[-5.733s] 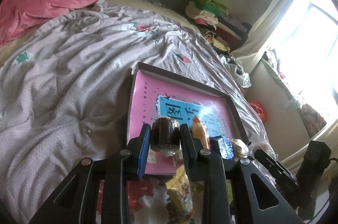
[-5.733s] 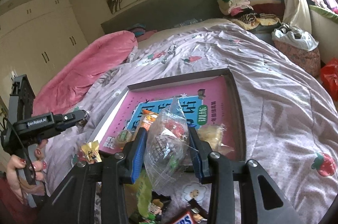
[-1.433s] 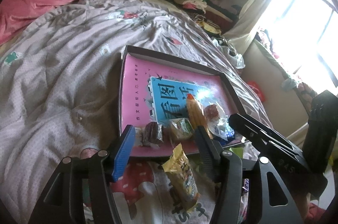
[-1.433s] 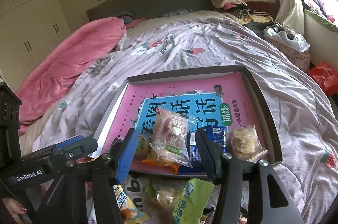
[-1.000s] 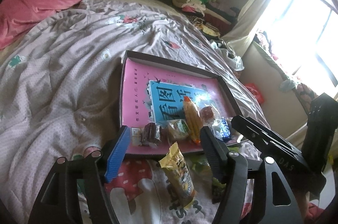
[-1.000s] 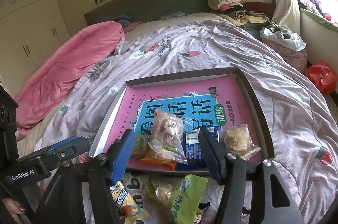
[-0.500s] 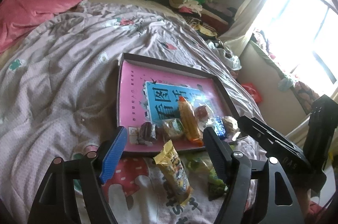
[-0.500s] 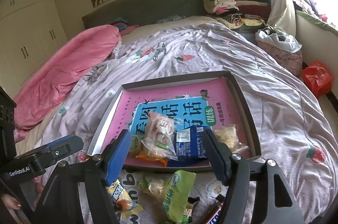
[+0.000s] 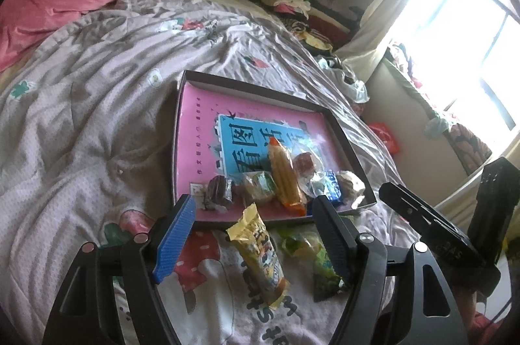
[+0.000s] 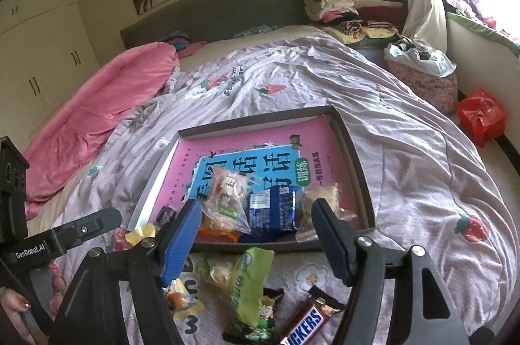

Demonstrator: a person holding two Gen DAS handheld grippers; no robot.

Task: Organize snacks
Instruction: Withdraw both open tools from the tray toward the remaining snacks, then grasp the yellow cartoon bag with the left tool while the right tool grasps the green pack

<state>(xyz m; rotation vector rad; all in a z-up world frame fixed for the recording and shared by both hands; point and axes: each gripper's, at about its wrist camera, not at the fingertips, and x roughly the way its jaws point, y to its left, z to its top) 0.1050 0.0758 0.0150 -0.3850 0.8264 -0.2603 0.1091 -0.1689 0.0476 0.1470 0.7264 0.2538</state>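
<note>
— On the bed (image 10: 406, 130), where does the tray (image 10: 356, 169) sit, and what is in it?
— It lies flat on the quilt, its long side running across the right view. Along its near edge are an orange packet (image 9: 286, 179) with its long axis pointing away towards the headboard, a clear bag (image 10: 227, 198), a blue packet (image 10: 273, 208) and a chocolate cake (image 9: 219, 190).
— And loose snacks?
— A yellow packet (image 9: 260, 254) lies lengthwise just before the tray; a green packet (image 10: 250, 276) lies beside it; a bar (image 10: 305, 322) reads "SNICKERS".
— Other writing?
— "GenRobot.AI" on the left gripper (image 9: 253, 234); large Chinese characters on the tray's pink and blue lining.
— The tongs?
— Both stand wide apart and empty; the right gripper (image 10: 256, 234) has just been opening.
</note>
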